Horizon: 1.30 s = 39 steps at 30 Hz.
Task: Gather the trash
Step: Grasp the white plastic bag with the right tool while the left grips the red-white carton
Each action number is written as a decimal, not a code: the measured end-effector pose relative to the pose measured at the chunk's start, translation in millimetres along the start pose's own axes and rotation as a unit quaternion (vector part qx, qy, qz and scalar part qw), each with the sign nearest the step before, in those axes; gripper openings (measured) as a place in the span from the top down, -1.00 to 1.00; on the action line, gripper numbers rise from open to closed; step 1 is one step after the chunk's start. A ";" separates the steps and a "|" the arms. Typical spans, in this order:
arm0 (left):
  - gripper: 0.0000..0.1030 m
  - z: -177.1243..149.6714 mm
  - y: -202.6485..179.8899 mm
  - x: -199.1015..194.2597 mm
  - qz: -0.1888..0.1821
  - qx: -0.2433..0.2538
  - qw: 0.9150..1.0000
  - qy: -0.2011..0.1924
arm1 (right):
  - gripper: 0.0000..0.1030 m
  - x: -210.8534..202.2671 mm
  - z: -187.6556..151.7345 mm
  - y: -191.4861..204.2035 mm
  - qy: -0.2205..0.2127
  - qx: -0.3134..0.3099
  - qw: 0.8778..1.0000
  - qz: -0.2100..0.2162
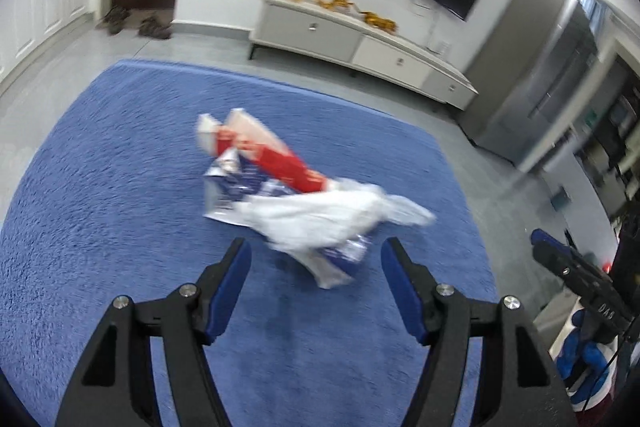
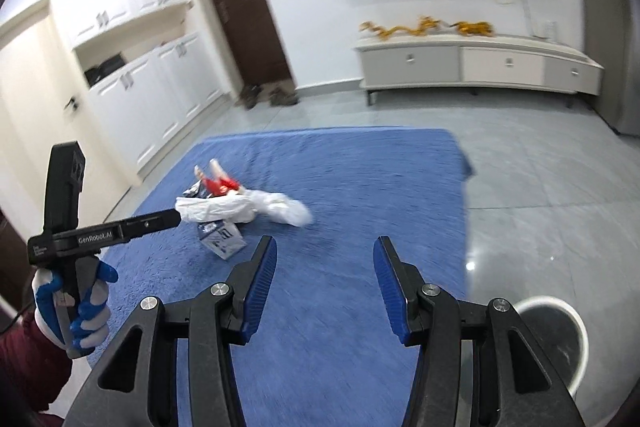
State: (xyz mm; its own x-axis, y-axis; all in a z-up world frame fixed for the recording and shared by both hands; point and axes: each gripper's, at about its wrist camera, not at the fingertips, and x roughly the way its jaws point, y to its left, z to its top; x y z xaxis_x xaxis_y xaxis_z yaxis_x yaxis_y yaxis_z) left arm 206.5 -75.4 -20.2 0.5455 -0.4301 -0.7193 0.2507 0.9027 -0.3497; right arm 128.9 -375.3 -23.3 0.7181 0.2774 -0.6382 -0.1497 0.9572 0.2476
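My left claw and right claw both gape apart above the blue rug, where the trash pile lies mid-rug; a white bin stands beside my right claw.

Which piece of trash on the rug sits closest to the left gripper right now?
The crumpled white plastic bag, just ahead of the open left gripper; the red wrapper lies farther back.

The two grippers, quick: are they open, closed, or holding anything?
Left gripper: open, holding nothing, trash pile just ahead.
Right gripper: open, empty.
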 end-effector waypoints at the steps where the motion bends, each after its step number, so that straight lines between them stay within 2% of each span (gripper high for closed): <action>1: -0.28 1.1 7.1 2.2 0.000 -0.007 1.000 0.002 | 0.02 9.8 2.6 4.8 0.006 -0.008 1.000 0.003; 7: -0.28 1.7 25.3 24.1 0.000 -0.026 1.000 0.016 | -0.13 90.8 20.1 33.5 0.057 -0.072 0.996 0.009; 15: -0.23 18.8 30.8 48.6 -0.018 -0.041 0.999 0.025 | -0.17 156.1 30.8 43.5 0.106 -0.127 0.986 0.013; 16: -0.17 19.7 30.3 49.7 -0.015 -0.040 0.999 0.026 | -0.17 163.9 31.1 43.3 0.112 -0.131 0.985 0.011; 18: 0.08 20.6 29.1 51.8 -0.011 -0.039 0.999 0.029 | -0.15 173.8 32.4 43.4 0.119 -0.128 0.984 0.014; 20: 0.15 20.7 30.2 51.6 -0.013 -0.045 0.998 0.029 | 0.08 182.0 31.5 46.0 0.126 -0.126 0.984 0.032; 21: 0.39 21.3 30.0 50.9 -0.011 -0.048 0.998 0.028 | 0.42 184.1 28.8 48.4 0.128 -0.126 0.983 0.038; 22: 0.52 22.0 31.9 50.8 -0.004 -0.049 0.998 0.029 | 0.41 186.2 26.2 51.3 0.134 -0.126 0.982 0.052; 27: 0.81 16.3 46.9 37.0 0.002 -0.060 0.998 0.025 | 0.45 173.8 14.9 61.8 0.130 -0.120 0.980 0.089; 31: 0.89 2.6 60.3 15.2 0.012 -0.057 0.998 0.019 | 0.46 156.0 2.1 70.5 0.128 -0.102 0.978 0.131; 39: 0.94 -28.4 72.4 -44.9 0.022 -0.052 0.998 -0.007 | 0.46 108.7 -27.1 99.0 0.119 -0.108 0.971 0.176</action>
State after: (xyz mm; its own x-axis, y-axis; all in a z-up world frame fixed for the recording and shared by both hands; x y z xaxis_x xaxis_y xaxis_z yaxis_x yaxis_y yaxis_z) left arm 177.4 9.0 -30.3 0.5650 -0.3884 -0.7280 0.1413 0.9148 -0.3784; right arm 173.8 -248.1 -87.9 0.4232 0.5764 -0.6991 -0.5142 0.7880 0.3385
